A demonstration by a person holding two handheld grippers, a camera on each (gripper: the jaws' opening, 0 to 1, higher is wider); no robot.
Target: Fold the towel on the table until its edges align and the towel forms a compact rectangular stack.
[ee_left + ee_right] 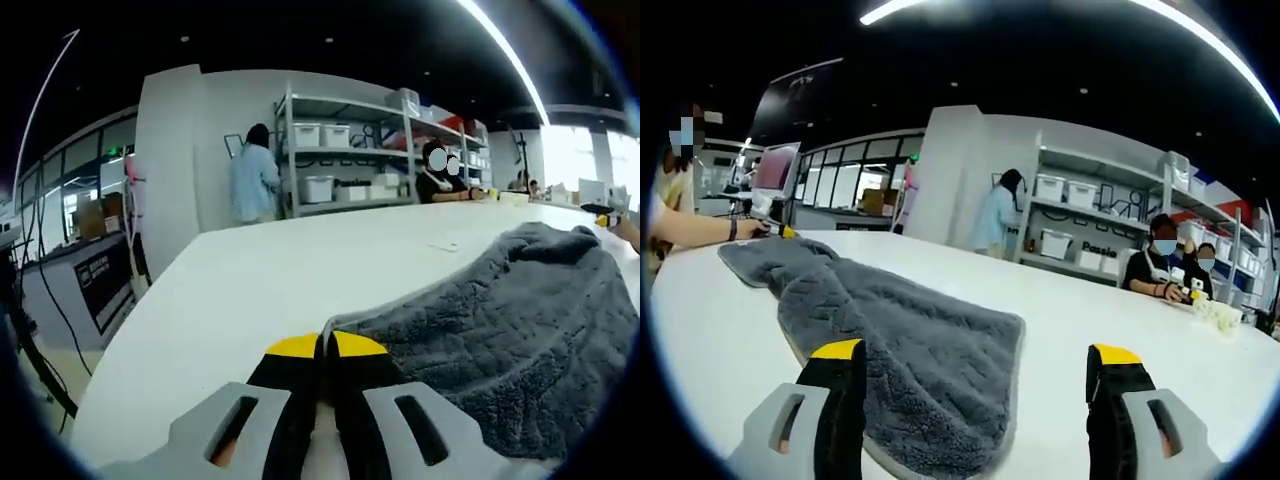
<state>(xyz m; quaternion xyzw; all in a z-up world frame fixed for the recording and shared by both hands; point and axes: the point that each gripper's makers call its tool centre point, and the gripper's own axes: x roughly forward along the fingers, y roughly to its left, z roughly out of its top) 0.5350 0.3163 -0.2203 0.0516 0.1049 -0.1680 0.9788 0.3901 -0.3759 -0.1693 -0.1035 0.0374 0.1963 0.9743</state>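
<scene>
Towel (pixel 895 345) lies rumpled on our table (pixel 1080 310), near its edge. Our left gripper (pixel 325 350) is clenched on its corner. Our right gripper (pixel 975 365) hangs released above it.

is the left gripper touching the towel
Cannot tell. In the left gripper view the left gripper has its jaws shut right at the towel corner, but no fabric shows plainly between the tips.

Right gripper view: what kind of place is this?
Probably a shared lab or open workroom, not a home. A metal shelf holds white bins, people sit working at the far end of a big white table, and glass partitions run behind it.
</scene>
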